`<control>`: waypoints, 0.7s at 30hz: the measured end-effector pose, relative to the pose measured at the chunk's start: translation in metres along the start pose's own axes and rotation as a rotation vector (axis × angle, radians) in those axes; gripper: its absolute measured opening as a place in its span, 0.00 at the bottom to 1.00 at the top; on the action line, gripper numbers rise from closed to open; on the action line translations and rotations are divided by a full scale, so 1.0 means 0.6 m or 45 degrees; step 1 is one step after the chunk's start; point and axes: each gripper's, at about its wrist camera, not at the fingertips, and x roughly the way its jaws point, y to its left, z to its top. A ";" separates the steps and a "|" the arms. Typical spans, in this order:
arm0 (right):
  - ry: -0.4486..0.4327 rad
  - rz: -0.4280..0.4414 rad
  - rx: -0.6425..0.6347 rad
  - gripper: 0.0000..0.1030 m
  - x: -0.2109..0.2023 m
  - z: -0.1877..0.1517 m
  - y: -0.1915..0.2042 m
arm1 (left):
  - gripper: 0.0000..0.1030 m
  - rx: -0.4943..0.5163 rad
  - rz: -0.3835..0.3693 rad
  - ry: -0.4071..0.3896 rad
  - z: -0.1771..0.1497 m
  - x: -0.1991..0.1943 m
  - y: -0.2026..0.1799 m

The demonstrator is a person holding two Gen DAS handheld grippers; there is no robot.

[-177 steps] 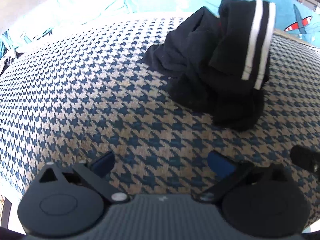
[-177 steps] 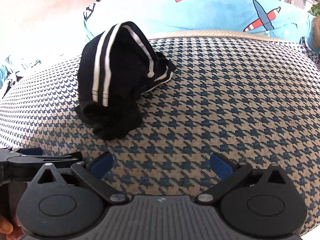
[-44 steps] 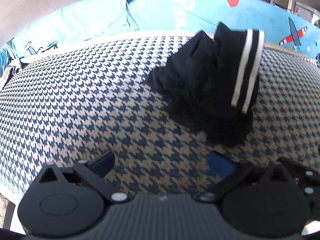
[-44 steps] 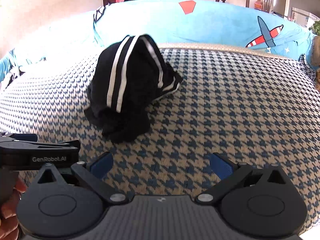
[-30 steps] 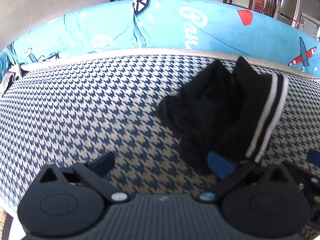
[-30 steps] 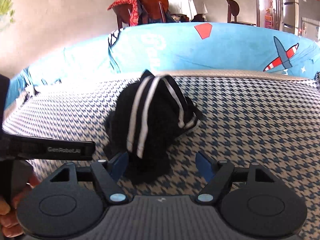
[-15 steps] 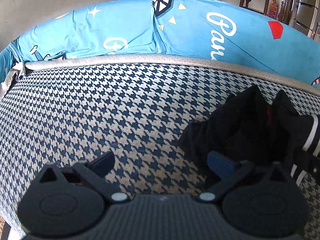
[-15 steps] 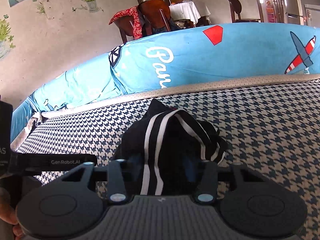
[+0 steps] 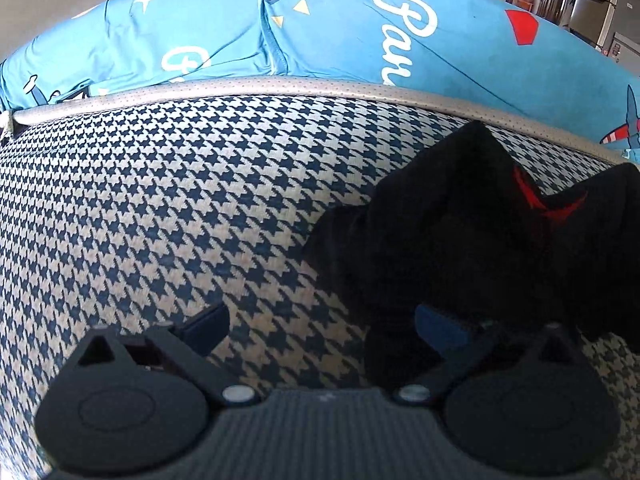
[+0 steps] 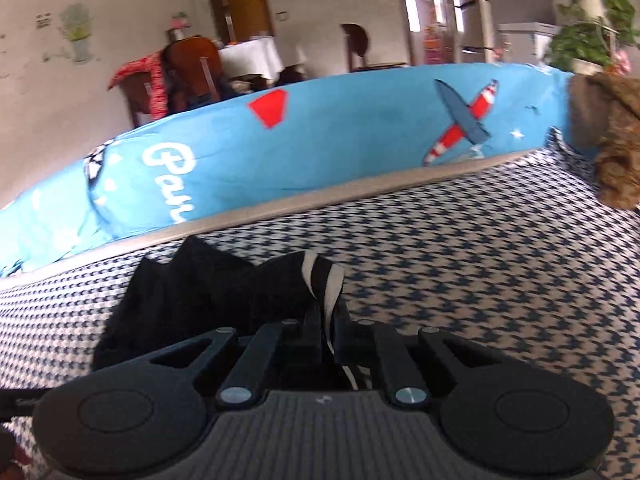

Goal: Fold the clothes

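Right claw (image 10: 328, 332) now clamped on the white-striped edge of the black garment (image 10: 208, 292); a second ago spread wide and short of the pile. Left claw (image 9: 320, 324) released, moved in so its right finger sits against the near-left side of the heap, nothing gripped. Garment crumpled in a mound on the houndstooth sofa seat (image 9: 160, 208), near the blue printed cover (image 9: 340, 36) at the far edge; looks like pick-up for spreading out, no fold visible.

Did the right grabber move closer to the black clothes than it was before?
Yes. The right gripper went forward across the houndstooth cover toward the blue cushion, and its jaws, open earlier, are now shut on the black garment.
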 end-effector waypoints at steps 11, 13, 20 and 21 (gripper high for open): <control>-0.018 -0.101 0.111 0.30 -0.012 0.018 -0.033 | 1.00 0.086 0.014 0.024 -0.008 0.015 -0.027; -0.064 -0.097 0.096 0.35 -0.022 0.019 -0.027 | 1.00 0.099 0.021 0.035 -0.010 0.019 -0.030; -0.071 0.160 0.024 0.36 -0.031 0.012 0.013 | 1.00 0.141 0.016 0.066 -0.019 0.023 -0.029; -0.048 0.205 0.021 0.36 -0.028 0.010 0.020 | 1.00 0.149 0.013 0.070 -0.020 0.023 -0.028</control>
